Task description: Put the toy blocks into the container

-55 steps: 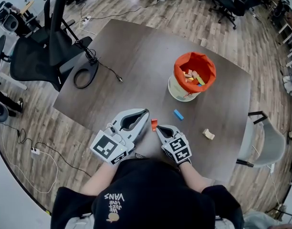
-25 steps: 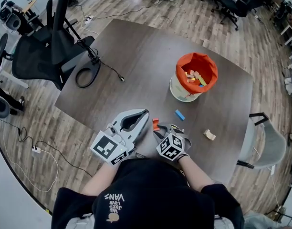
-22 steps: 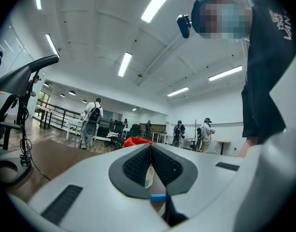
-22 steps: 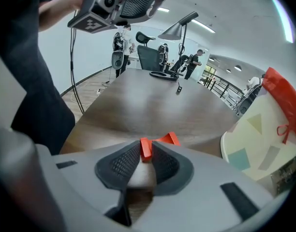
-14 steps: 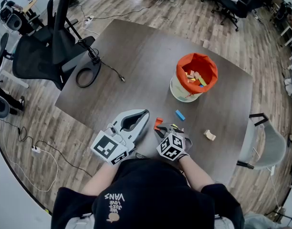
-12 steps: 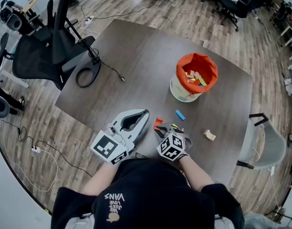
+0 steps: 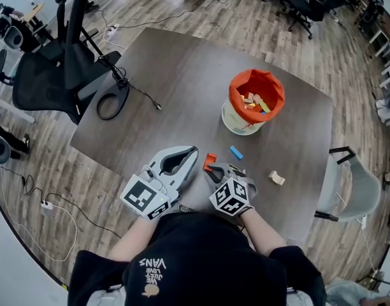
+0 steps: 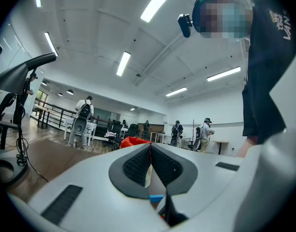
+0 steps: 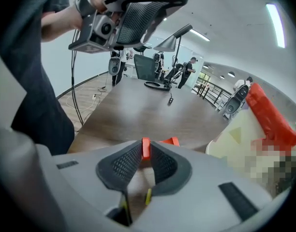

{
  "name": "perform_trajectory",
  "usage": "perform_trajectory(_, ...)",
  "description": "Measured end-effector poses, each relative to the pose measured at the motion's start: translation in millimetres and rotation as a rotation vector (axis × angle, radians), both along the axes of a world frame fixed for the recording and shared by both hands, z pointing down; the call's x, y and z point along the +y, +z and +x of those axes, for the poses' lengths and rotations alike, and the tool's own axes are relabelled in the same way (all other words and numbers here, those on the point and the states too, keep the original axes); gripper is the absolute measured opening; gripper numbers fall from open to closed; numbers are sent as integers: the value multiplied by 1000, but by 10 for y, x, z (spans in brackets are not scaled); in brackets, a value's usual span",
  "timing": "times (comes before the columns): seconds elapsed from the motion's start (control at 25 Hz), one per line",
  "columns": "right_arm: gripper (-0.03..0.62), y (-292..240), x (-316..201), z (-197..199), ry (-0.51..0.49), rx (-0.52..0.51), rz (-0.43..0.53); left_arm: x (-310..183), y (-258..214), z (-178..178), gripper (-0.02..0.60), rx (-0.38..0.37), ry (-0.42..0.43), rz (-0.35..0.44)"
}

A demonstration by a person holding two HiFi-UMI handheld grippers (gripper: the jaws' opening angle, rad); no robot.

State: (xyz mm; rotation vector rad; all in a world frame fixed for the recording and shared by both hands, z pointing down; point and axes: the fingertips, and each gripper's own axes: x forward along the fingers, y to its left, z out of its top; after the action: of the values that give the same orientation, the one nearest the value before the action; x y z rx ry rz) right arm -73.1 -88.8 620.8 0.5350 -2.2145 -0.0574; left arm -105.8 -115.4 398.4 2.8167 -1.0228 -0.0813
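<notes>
Nearest the person, on the side of the tabletop (image 7: 182, 75) farthest from the container (image 7: 234, 123), are two grippers. The left gripper (image 7: 194, 152) lies clenched with nothing in it, its jaws pressed together and pointing roughly toward the container. Just beside it, the right gripper (image 7: 209, 169) tilts downward. Its jaws have just been closing, and they now grasp one orange block (image 7: 210, 160), which sticks out past their tips on the container's side. In the right gripper view the orange block (image 9: 146, 148) sits pinched between the two dark pads. Two more blocks lie loose on the tabletop: one blue block (image 7: 236, 152) between the right gripper and the container, near the orange one, and one tan block (image 7: 276, 178) well off to the right of the gripper. That makes three blocks outside the container. Farthest off stands the single container, a pale bucket with an orange liner. It holds several mixed-colour blocks, too jumbled to count.
</notes>
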Motion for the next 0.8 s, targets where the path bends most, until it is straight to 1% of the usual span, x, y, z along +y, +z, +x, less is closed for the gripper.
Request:
perform_trajectory(0.4, 66, -641, -199, 177, 62, -37, 158, -3, -18, 168, 11, 8, 57, 13)
perform_trajectory(0.8, 66, -1280, -482, 466, 154, -67, 296, -23, -70, 368, 11, 21, 119, 23)
